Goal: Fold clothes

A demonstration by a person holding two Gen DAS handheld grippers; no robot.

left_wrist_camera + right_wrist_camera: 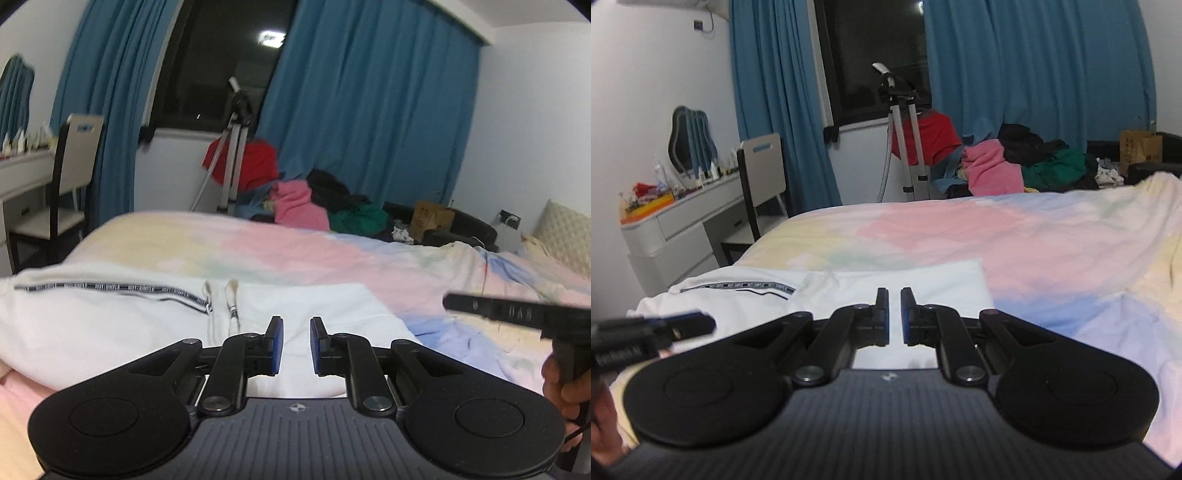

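A white garment (122, 317) with a black-and-white printed tape stripe and drawstrings lies folded on the pastel bedspread (295, 251). It also shows in the right wrist view (849, 291). My left gripper (296, 345) hovers just above its near edge, jaws slightly apart and empty. My right gripper (894, 315) hovers over the garment's right part, jaws nearly closed with a thin gap and nothing between them. The right gripper shows at the right of the left wrist view (517, 314). The left gripper shows at the left of the right wrist view (653, 332).
A pile of clothes (317, 206) in pink, red, green and black lies beyond the bed's far edge. A tripod (232, 147) stands by the window and blue curtains (369, 110). A chair (761, 177) and a white dresser (676, 229) stand at the left. A pillow (565, 229) lies far right.
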